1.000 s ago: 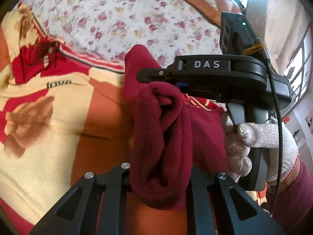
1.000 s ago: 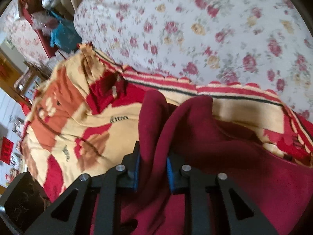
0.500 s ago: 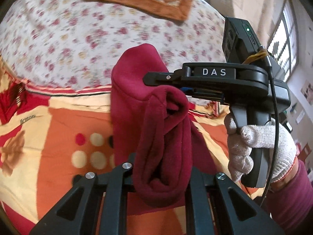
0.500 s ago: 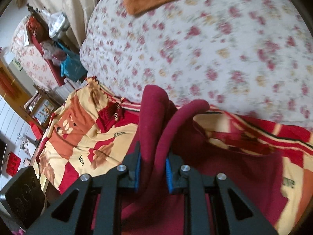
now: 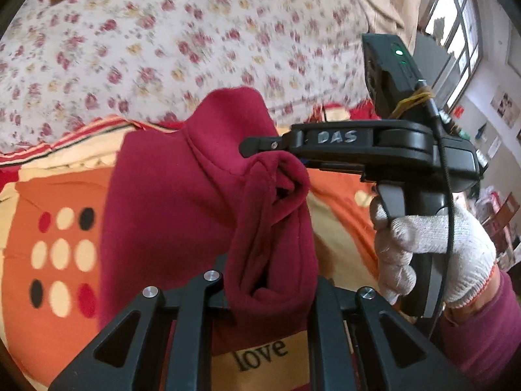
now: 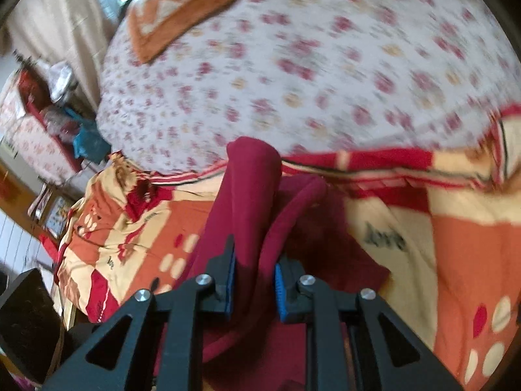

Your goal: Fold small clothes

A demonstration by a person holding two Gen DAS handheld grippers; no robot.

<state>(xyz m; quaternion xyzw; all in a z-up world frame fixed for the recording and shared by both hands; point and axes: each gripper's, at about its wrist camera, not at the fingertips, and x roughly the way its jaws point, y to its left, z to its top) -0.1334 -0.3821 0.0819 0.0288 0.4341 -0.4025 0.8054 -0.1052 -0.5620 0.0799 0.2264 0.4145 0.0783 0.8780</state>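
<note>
A small dark red fleece garment (image 5: 169, 202) is held up above the bed by both grippers. My left gripper (image 5: 270, 293) is shut on a bunched fold of it. My right gripper (image 6: 252, 280) is shut on another fold, which stands up between its blue pads (image 6: 230, 273). In the left wrist view the right gripper (image 5: 260, 150) comes in from the right, held by a white-gloved hand (image 5: 429, 247), and pinches the garment's upper edge. The garment hangs as a doubled sheet to the left of my left gripper.
Below lies an orange, cream and red blanket (image 5: 55, 247) with "love" print and dots. Behind it is a white floral quilt (image 5: 162, 42) with an orange checked cloth (image 6: 182, 9) on top. Furniture and clutter (image 6: 49, 104) stand at the far left of the right wrist view.
Both grippers have lifted the garment and carried it sideways over the blanket; the dotted patch now lies underneath. The garment hangs more spread out. Both grips are unchanged.
</note>
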